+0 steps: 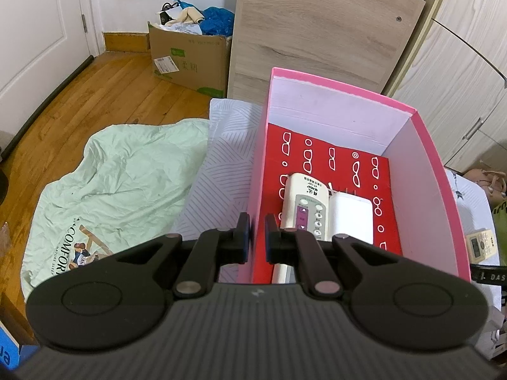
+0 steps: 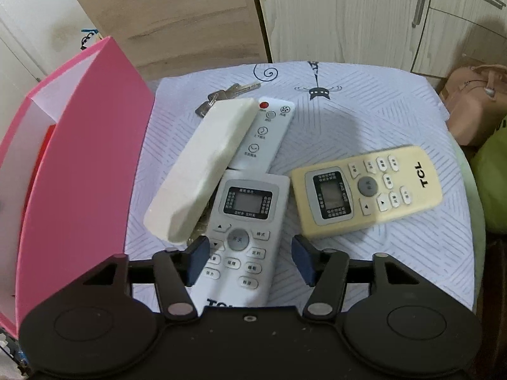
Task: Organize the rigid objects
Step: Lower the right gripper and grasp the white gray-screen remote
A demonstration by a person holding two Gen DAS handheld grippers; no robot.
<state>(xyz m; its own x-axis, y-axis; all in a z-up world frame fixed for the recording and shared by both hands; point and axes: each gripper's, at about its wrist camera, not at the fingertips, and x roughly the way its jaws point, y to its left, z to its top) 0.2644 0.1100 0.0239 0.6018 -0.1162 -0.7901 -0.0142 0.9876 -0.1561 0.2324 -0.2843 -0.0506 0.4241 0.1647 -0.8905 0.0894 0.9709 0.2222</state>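
A pink box (image 1: 427, 174) with a red patterned floor stands on a patterned cloth (image 2: 380, 253). Inside it lie a white remote with purple keys (image 1: 304, 202) and a plain white remote (image 1: 348, 218). My left gripper (image 1: 256, 237) is shut on the box's near left wall. Beside the box (image 2: 82, 158) lie a white TCL remote (image 2: 245, 221), a yellowed TCL remote (image 2: 364, 190), a cream remote face down (image 2: 202, 171), a slim white remote (image 2: 269, 129) and keys (image 2: 228, 93). My right gripper (image 2: 250, 261) stands open astride the white TCL remote's lower half, the right pad clear of it.
A cardboard box (image 1: 190, 60) full of bags stands on the wooden floor by a wood panel (image 1: 317, 31). Pale green bedding (image 1: 120, 196) lies left of the cloth. Cupboard doors (image 2: 380, 15) rise behind. A pink bag (image 2: 472, 104) sits at the right.
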